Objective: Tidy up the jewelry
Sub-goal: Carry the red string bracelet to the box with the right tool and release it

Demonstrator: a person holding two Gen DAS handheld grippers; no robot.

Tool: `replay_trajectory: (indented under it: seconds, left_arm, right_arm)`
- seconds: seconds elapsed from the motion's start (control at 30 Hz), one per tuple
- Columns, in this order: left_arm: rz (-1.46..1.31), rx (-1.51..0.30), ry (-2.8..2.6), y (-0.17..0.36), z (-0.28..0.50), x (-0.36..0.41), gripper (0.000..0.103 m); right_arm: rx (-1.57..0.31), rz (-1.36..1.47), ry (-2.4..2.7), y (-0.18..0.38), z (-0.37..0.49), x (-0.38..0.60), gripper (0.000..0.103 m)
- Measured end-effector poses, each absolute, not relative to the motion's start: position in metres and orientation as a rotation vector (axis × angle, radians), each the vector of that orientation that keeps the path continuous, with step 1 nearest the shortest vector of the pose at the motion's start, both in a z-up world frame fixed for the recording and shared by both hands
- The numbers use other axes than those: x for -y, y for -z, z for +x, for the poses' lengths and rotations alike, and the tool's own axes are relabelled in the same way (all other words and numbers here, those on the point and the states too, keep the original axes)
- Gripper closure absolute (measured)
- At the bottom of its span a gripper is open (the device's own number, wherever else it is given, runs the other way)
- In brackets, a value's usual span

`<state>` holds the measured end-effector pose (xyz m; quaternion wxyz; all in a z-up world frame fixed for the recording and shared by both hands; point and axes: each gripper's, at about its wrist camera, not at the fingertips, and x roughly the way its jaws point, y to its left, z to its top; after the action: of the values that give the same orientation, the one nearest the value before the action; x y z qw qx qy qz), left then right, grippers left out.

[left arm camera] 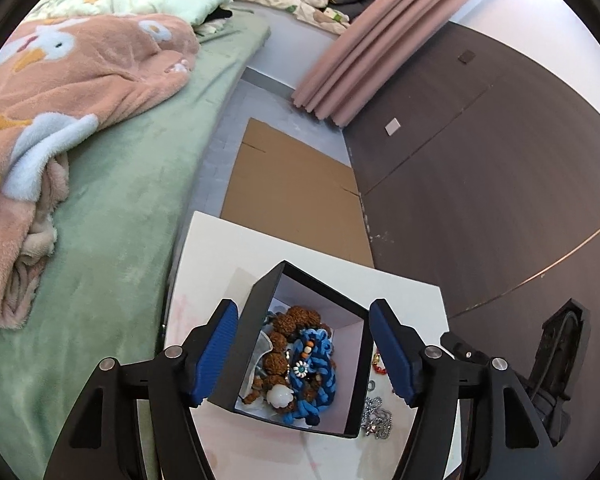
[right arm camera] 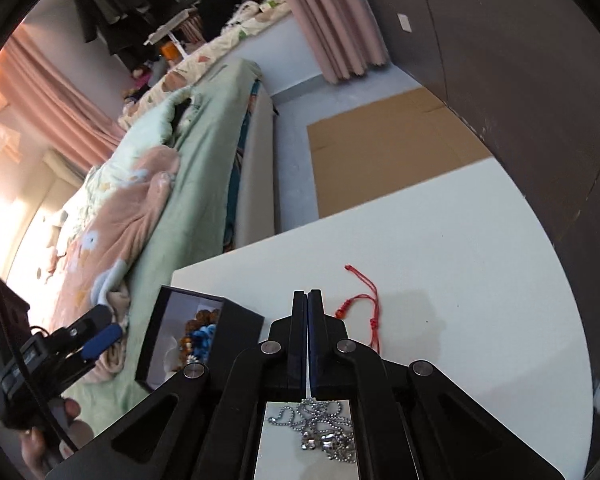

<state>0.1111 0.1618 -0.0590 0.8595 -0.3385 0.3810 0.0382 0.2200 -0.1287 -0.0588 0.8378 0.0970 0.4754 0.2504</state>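
Beside the big green bed (left arm camera: 112, 184) stands the white table (right arm camera: 440, 240), and that is where you work. On the table sits the black box (left arm camera: 236, 340), open at the top. Your left gripper (left arm camera: 304, 350) has its blue fingers (left arm camera: 216, 354) spread wide, one on each side of the box. They do not press on it, so the box is not held.

Inside the box some jewelry is already put away: a blue cord bracelet (left arm camera: 320, 372), brown beads (left arm camera: 296, 318) and a small white charm (left arm camera: 279, 396). I think that part of the job is done.

Your right gripper (right arm camera: 308, 300) is closed tight, with its fingers pressed flat together. A silver chain (right arm camera: 320, 428) hangs or lies just under it, back behind the tips. You cannot tell from here if the chain is pinched or only resting on the table.

A red string (right arm camera: 364, 308) lies on the table just to the right of that gripper, and nothing touches it.

So two things look left to do: the silver chain and the red string are not yet in the box.
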Motion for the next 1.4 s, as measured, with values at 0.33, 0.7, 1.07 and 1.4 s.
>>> replay_trajectory:
  seconds: [0.33, 0.7, 1.07, 1.4]
  left_arm:
    - [-0.706, -0.795, -0.07, 0.062, 0.118, -0.163, 0.034]
    - [-0.732, -0.808, -0.043, 0.068, 0.13, -0.167, 0.034]
    - [-0.737, -0.77, -0.035, 0.056, 0.125, -0.174, 0.034]
    - [-0.724, -0.752, -0.056, 0.052, 0.119, -0.176, 0.034]
  right_arm:
    - [-1.151, 0.05, -0.377, 0.099, 0.24, 0.116, 0.061]
    - [-1.155, -0.17, -0.292, 0.118, 0.242, 0.093, 0.097]
    - [-0.964, 0.15, -0.491, 0.054, 0.231, 0.126, 0.097]
    - [-0.883, 0.26, -0.743, 0.031, 0.197, 0.089, 0.097]
